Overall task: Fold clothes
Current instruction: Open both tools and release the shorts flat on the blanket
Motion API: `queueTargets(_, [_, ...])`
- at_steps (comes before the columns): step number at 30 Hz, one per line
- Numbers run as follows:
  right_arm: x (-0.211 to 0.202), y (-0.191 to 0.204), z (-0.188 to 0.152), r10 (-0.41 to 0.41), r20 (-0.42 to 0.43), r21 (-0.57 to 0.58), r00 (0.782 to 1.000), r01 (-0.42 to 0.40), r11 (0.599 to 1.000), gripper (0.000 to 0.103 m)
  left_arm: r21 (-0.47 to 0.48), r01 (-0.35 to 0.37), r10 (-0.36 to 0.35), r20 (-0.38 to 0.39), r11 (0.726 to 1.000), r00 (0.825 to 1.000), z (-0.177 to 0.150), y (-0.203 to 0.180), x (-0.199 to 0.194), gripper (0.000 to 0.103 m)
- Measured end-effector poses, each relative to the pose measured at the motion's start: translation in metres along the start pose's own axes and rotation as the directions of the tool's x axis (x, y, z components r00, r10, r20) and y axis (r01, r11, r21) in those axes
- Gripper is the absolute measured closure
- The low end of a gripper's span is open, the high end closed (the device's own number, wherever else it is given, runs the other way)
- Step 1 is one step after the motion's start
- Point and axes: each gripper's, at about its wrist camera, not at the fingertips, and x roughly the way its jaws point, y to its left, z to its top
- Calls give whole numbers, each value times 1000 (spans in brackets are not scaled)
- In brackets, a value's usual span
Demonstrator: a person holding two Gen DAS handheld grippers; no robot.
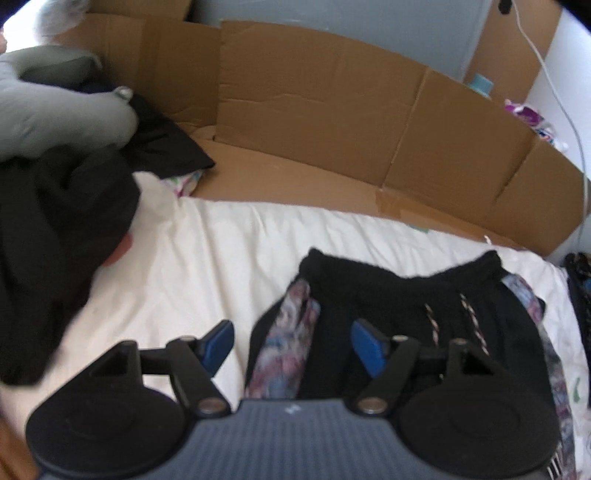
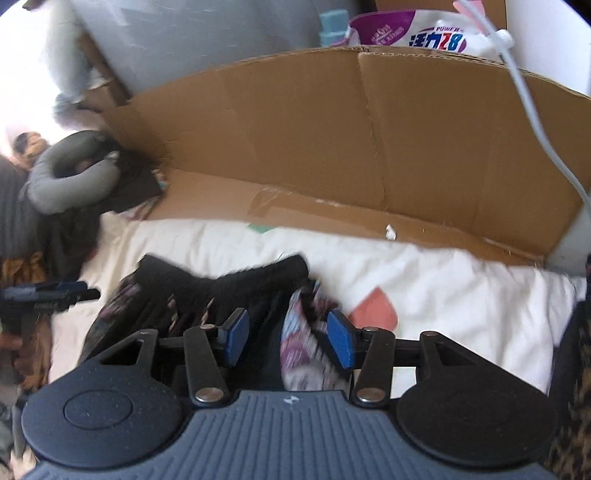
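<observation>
Black shorts [image 1: 391, 306] with tie-dye side panels and a speckled drawstring lie flat on the white bed sheet [image 1: 207, 258], waistband away from me. My left gripper [image 1: 291, 341] is open, hovering over the shorts' left side panel. The shorts also show in the right wrist view [image 2: 236, 291]. My right gripper [image 2: 288, 338] is open over their right side panel, nothing held. The left gripper shows at the left edge of the right wrist view [image 2: 48, 293].
A flattened cardboard box [image 1: 332, 122] stands along the far side of the bed. A pile of dark clothes [image 1: 55, 240] and a grey neck pillow [image 1: 62, 110] lie at the left. A detergent bag [image 2: 413, 29] and a white cable [image 2: 532, 110] are behind the cardboard.
</observation>
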Motion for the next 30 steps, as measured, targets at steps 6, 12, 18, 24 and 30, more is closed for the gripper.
queueTargets(6, [-78,15,-65,0,43,2,999,-1,1000,48,73,-38,40,-23,997,999,-20,-29,-63,29])
queueTargets(12, [-144,21,-123,-57,119,57,991,51,997,47,85,-14,14,-6,996,1000,-30,-67,-116,23])
queueTargets(18, [-167,19,-173,-29,202,109,979,7,994,46,136,-8,17,-60,991,998,-27,-112,-137,23])
queueTargets(24, [-168,4,-203,-19,205,134,979,-8,991,46,246,-35,65,-115,969,991,-24,-163,-159,23])
queueTargets(30, [-173,-7,-222,-3,215,146,977,-29,989,46,194,-35,59,-118,980,991,-41,-198,-179,23])
